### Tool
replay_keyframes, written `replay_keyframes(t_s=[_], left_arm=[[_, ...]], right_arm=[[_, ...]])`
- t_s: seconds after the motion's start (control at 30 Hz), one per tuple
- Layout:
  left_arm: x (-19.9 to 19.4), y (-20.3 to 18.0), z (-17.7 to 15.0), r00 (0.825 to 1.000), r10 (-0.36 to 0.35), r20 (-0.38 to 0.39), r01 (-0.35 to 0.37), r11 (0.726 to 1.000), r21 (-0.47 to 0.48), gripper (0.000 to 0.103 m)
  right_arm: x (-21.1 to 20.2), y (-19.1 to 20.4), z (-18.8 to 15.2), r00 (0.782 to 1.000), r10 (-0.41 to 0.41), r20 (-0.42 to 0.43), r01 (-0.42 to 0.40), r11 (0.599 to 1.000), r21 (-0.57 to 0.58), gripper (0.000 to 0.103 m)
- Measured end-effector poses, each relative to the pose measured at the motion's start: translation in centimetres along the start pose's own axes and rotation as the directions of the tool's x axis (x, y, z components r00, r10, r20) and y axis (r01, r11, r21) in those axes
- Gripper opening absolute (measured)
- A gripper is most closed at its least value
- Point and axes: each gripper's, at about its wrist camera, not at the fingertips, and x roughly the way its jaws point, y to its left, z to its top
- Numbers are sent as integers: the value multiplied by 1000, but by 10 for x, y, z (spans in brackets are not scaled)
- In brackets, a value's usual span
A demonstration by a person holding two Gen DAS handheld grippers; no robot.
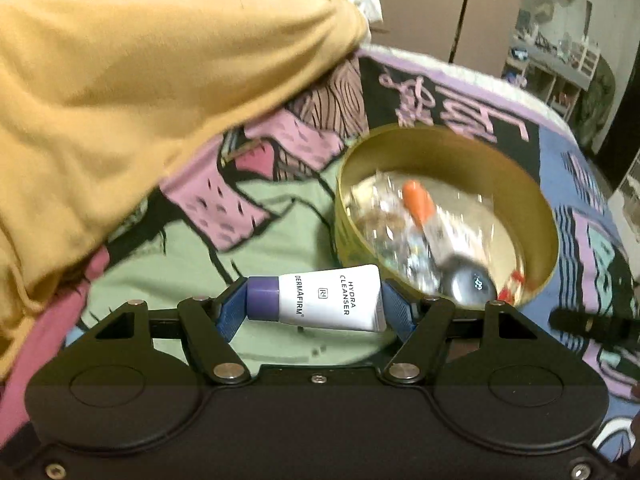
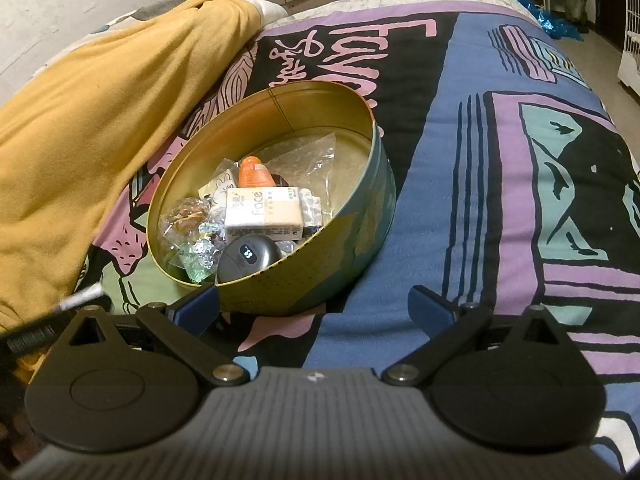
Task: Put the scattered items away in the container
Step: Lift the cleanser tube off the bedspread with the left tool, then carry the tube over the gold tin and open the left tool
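Looking along your left hand-held gripper (image 1: 316, 300), you have its blue pads clamped on the cleanser tube (image 1: 320, 298), which lies crosswise between them, purple cap against one pad and crimped end against the other. Held end to end like that, it sits level and clear of the bed (image 1: 192, 240), and it should drop flat once you let go. The round tin (image 1: 420, 136) stands just beyond the tube and a little to its right, toward the middle of the bed, so the tube is not yet over the opening. Inside, blurred, you can make out an orange-capped bottle (image 1: 416, 200) and a dark grey rounded device (image 1: 472, 286) near the closest wall. A big yellow blanket (image 1: 140, 80) is heaped along the bed's left edge; it stays off your path to the tin. A black object at the right edge of this view is too dark to name.

From your right hand-held gripper (image 2: 314, 304), the jaws stand wide apart with nothing between them, hovering low just in front of the tin (image 2: 360, 216), probably ready to steady it. The tin is already well stocked on its near side: the orange-capped bottle (image 2: 252, 172), a tissue pack (image 2: 262, 210), crinkly clear wrappers (image 2: 188, 216) and the grey device (image 2: 248, 260). The far half of the floor is barer, and I judge that the easier landing spot. The tin's near wall is what you must clear. The tube's end (image 2: 86, 294) peeks in at the lower left.
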Motion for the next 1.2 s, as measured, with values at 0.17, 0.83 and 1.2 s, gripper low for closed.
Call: replay_keyframes(t_s=[0.17,0.83,1.2], left_arm=[[-8,4,23,999,7,54,-7,1000,-3,68],[-12,-46,99,982,-20,187,-2,993,116,68],[20,-74,122,988,-15,156,-8,989,147,68]], right_arm=[[0,0,0,1000,0,0,0,1000,0,103],[3,-2,-1,1000,1,-7,-1,1000,7,103],[9,-9,1,1000,15,-24,-14,999,43,103]])
